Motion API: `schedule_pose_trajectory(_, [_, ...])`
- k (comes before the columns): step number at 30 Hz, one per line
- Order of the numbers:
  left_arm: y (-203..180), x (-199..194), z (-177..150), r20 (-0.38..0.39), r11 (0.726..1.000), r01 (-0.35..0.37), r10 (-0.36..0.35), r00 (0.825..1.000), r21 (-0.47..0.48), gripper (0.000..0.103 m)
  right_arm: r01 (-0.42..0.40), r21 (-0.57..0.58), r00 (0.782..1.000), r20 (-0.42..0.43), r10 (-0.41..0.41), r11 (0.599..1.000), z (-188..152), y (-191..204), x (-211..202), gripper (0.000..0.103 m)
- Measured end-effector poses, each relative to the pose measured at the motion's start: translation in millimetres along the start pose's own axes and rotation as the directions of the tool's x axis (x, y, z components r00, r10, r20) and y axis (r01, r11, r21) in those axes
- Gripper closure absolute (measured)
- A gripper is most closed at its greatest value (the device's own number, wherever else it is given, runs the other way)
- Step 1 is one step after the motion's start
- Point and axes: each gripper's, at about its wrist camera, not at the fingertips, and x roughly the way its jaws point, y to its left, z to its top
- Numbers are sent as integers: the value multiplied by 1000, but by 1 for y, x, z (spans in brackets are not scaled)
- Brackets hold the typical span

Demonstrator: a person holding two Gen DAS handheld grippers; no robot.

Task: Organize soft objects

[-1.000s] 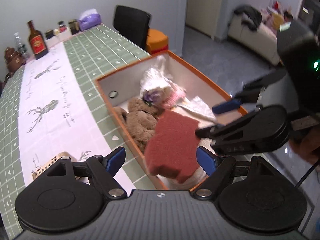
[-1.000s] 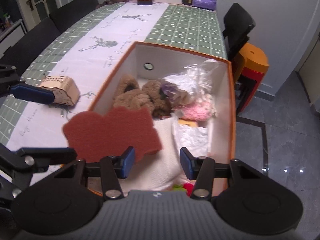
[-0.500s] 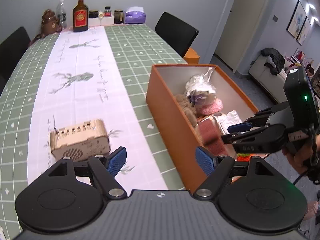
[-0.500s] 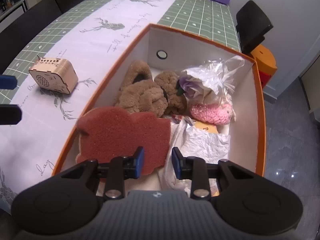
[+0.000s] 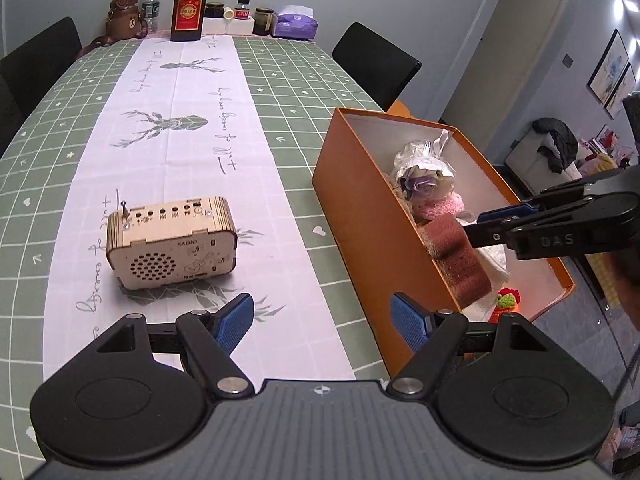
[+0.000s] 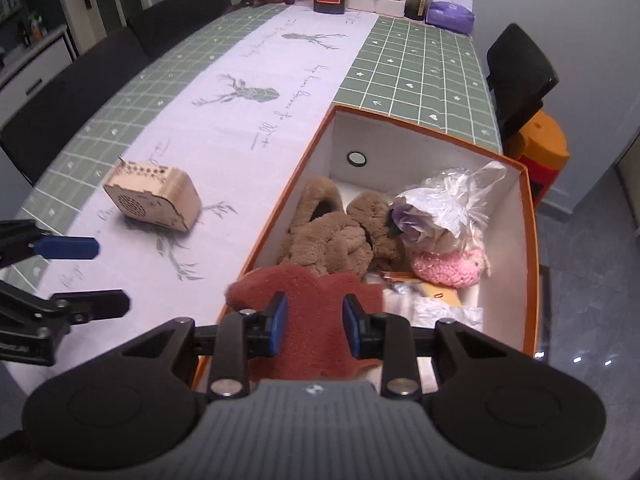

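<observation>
Red sponge held over the near end of the orange box.

The right hand-held gripper [image 6: 314,330] has its blue pads pressed on either side of the dark red sponge [image 6: 312,312], which sits above the near corner of the orange box [image 6: 530,216]. Inside the box lie brown plush slippers [image 6: 332,236], a plastic-wrapped flower [image 6: 436,212] and a pink knit piece [image 6: 450,266]. The left hand-held gripper [image 5: 322,322] hovers over the counter [image 5: 280,92] with its jaws apart and empty, near a wooden radio [image 5: 170,248].

One orange box [image 6: 280,216], one red sponge [image 6: 312,320], two brown slippers [image 6: 332,240] — one wooden radio [image 5: 170,246], one liquor bottle [image 5: 188,6].
</observation>
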Motion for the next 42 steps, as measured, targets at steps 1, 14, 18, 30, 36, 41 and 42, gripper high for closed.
schedule_pose_trajectory(1, [1, -1, -2, 0, 1000, 5, -5, 1000, -7, 12, 8, -7, 1000, -8, -8, 1000, 0, 1, 4, 73])
schedule_pose_trajectory(14, [12, -6, -14, 9, 999, -3, 3, 1000, -40, 12, -50, 51, 979, -194, 59, 997, -22, 4, 69, 74])
schedule_pose_trajectory(18, [12, -5, -18, -1, 1000, -11, 11, 1000, -23, 12, -55, 79, 981, -180, 69, 995, -23, 2, 64, 75])
schedule_pose_trajectory(30, [18, -48, -35, 209, 1000, -8, 10, 978, -15, 13, -13, 87, 980, 198, -5, 996, -47, 39, -35, 59])
schedule_pose_trajectory(36, [13, -76, -49, 341, 997, -60, 42, 939, 44, 18, 21, 124, 908, 413, -70, 992, -76, 87, -68, 40])
schedule_pose_trajectory(41, [17, -87, -70, 413, 992, -106, 69, 908, 66, 25, 68, 169, 845, 515, -147, 983, -106, 121, -76, 33])
schedule_pose_trajectory(42, [18, -88, -75, 431, 991, -123, 85, 898, 61, 25, 78, 183, 835, 525, -164, 980, -112, 127, -75, 30])
